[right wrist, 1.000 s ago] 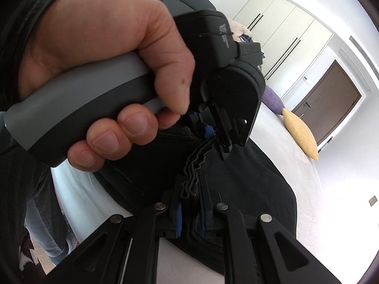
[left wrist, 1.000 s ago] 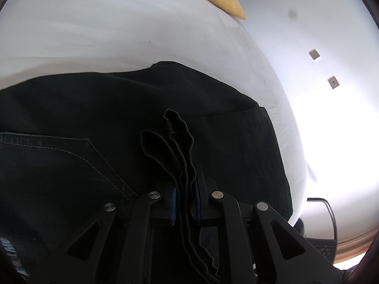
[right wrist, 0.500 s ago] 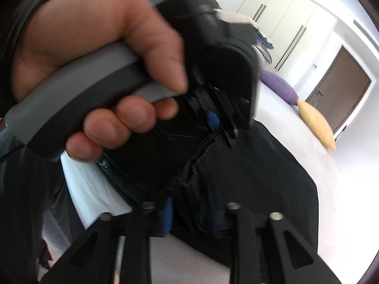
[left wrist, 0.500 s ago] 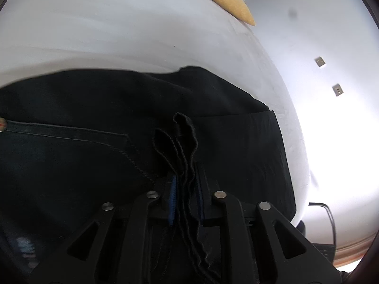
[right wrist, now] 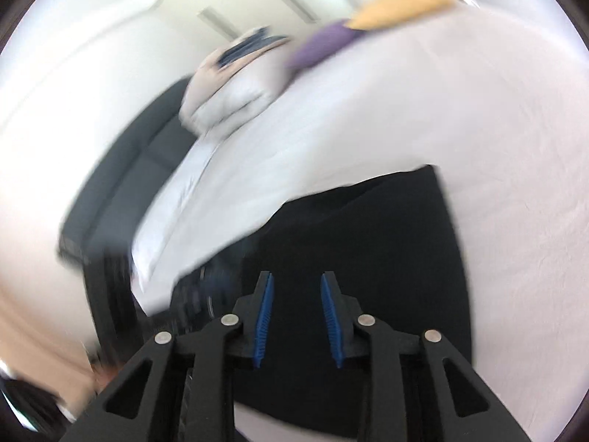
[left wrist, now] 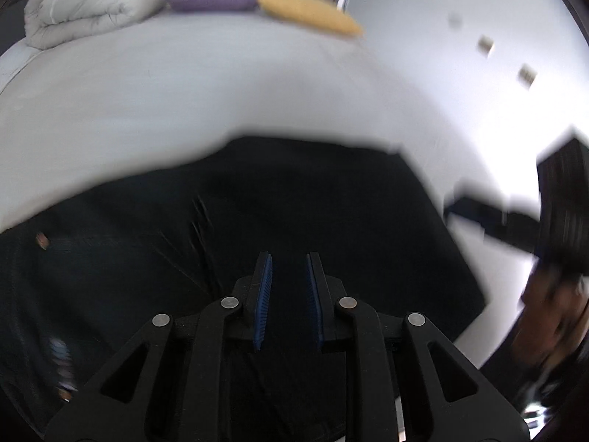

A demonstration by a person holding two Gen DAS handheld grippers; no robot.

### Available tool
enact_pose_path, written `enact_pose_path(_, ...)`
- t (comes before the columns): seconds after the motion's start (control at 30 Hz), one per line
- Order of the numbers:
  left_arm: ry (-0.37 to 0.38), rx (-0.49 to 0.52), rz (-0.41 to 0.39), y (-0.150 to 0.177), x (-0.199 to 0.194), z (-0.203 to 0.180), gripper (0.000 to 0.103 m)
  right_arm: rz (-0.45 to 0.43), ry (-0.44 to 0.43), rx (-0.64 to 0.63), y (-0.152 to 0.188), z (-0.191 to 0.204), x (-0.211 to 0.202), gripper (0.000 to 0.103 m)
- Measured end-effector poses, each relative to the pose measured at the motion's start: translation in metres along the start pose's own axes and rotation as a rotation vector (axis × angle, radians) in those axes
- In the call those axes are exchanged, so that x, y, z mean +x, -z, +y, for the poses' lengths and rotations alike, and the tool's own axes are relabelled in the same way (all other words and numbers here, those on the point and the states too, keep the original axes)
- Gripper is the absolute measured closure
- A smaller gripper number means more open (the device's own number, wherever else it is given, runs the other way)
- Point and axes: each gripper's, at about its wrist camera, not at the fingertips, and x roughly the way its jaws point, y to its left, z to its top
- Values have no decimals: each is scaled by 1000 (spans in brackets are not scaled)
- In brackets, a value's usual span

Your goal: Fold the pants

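The black pants [left wrist: 294, 213] lie folded on the white bed [left wrist: 184, 92], and I place everything from them. My left gripper [left wrist: 289, 294] hangs right over the cloth, its jaws a little apart with nothing between them. My right gripper [right wrist: 296, 316] hovers above the pants too, jaws just closing from wider and also empty. I judge the left nearer the cloth's middle. The bundle's long side seems to run crosswise in the left view. Bare sheet surrounds it toward the pillows [left wrist: 221, 0], leaving room.
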Motion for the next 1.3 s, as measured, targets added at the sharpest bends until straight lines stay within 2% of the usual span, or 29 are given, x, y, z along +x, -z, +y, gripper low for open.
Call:
enact_pose_path(0.03, 5, -30, 34, 8, 11, 5, 85, 15, -14, 68, -7, -17, 6, 73)
enact_pose_path(0.1, 28, -48, 7, 19, 10, 13, 85, 54, -33, 211, -14, -49, 21, 73)
enact_pose_path(0.17, 36, -45, -2, 28, 3, 17, 85, 108, -37, 256, -10, -62, 38, 74)
enact_pose_path(0.2, 37, -43, -9, 31, -1, 18, 85, 121, -35, 250, -4, -59, 43, 83)
enact_pose_path(0.23, 35, -38, -15, 35, -4, 19, 85, 134, -45, 235, 1, -55, 48, 85)
enact_pose_path(0.4, 11, -32, -41, 56, -19, 17, 85, 224, -84, 168, 33, -32, 65, 85)
enact_pose_path(0.53, -17, -41, -49, 68, -28, 23, 85, 304, -120, 124, 53, -13, 65, 85)
enact_pose_path(0.57, -19, -45, -50, 78, -37, 28, 82, 333, -129, 99, 55, -9, 59, 85)
enact_pose_path(0.63, 1, -74, -48, 84, -40, 38, 81, 323, -137, 71, 50, -7, 46, 82)
enact_pose_path(0.67, 7, -82, -49, 84, -39, 40, 81, 287, -144, 62, 37, -7, 36, 81)
enact_pose_path(0.73, -14, -67, -45, 83, -39, 37, 81, 207, -130, 62, 6, -14, 19, 76)
enact_pose_path(0.8, -47, -36, -45, 82, -36, 30, 81, 172, -112, 72, -22, -24, 15, 76)
enact_pose_path(0.87, -60, -30, -49, 85, -37, 27, 81, 184, -138, 87, -52, -41, 24, 75)
enact_pose_path(0.97, -52, -38, -50, 79, -37, 32, 81, 229, -74, 124, -73, -70, 47, 71)
enact_pose_path(1.0, -51, -34, -49, 79, -37, 32, 81, 249, -74, 143, -75, -79, 52, 71)
enact_pose_path(1.1, -60, -21, -46, 73, -25, 26, 81, 279, -121, 242, -64, -115, 57, 86)
enact_pose_path(1.3, -64, -27, -55, 66, -16, 15, 81, 341, -166, 180, -13, -105, 34, 84)
